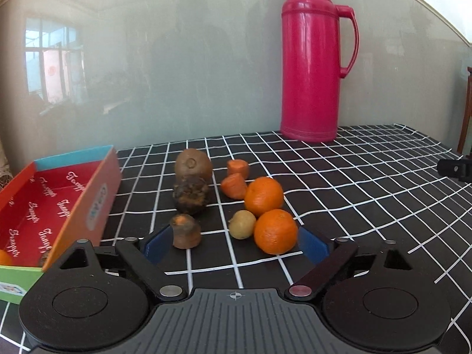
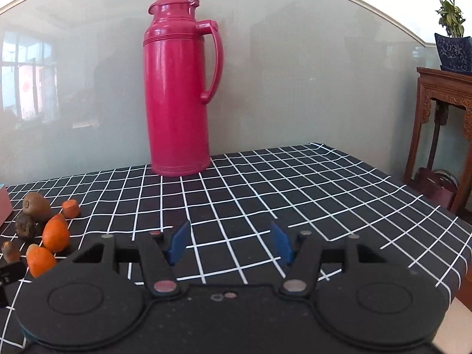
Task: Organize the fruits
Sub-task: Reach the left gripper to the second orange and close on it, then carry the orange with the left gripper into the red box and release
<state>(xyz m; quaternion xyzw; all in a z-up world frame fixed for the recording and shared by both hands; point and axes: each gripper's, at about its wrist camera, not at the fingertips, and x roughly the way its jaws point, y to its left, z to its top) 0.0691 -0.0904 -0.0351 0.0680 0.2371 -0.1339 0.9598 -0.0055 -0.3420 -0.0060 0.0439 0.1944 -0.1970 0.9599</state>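
Here, from left to right:
Box: the cardboard box (image 1: 44, 206) lies open-topped left of the left fingers, its long axis running away from the camera; an orange shape shows in its near corner.
Left gripper: the left gripper (image 1: 234, 243) has its blue fingers (image 1: 157, 246) spread wide, holding nothing.
Carrot stub: a dark carrot stub (image 1: 186, 231) stands just inside the left finger, cut face up.
Dark lump: a rough brown lump (image 1: 191, 194) sits beyond the stub, touching a kiwi (image 1: 193, 164) behind it.
Small kiwi: a small kiwi (image 1: 242, 224) lies between the fingers, beside the near orange (image 1: 275, 231), which sits just inside the right finger.
Far orange: a second orange (image 1: 263, 196) rests behind the near one, with two carrot pieces (image 1: 234, 185) past it, cut ends facing up and left.
Thermos: a red thermos (image 1: 312, 59) stands upright far beyond the right finger, handle to the right.
Right gripper: the right gripper (image 2: 230, 243) has its fingers apart over bare checked tablecloth (image 2: 295, 191), the fruit well to their left.
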